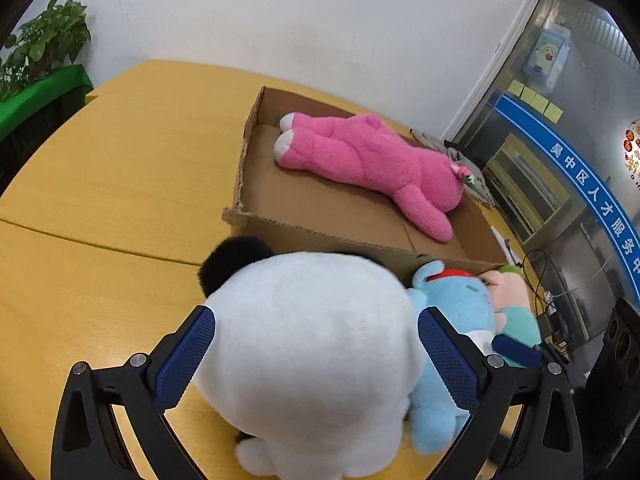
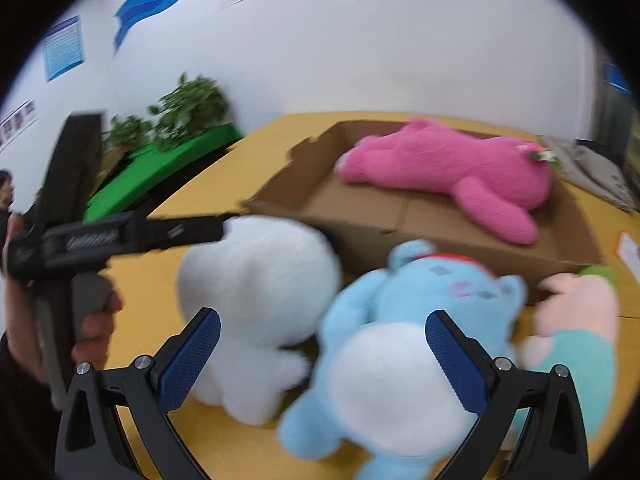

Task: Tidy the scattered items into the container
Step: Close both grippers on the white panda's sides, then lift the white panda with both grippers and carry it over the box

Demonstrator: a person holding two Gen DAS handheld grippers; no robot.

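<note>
A round, fluffy white plush (image 1: 308,352) with a black ear sits on the table between the spread fingers of the left gripper (image 1: 316,356); whether the pads press it, I cannot tell. The right gripper (image 2: 324,356), jaws released, hovers over a soft blue plush (image 2: 404,344). Beside it lies a pink-and-teal plush (image 2: 580,320). Behind them, a shallow cardboard box (image 1: 320,236) holds a furry pink bear (image 1: 372,160). The wooden tabletop (image 1: 112,168) is yellow; a leafy plant (image 1: 48,40) stands by the white wall
</note>
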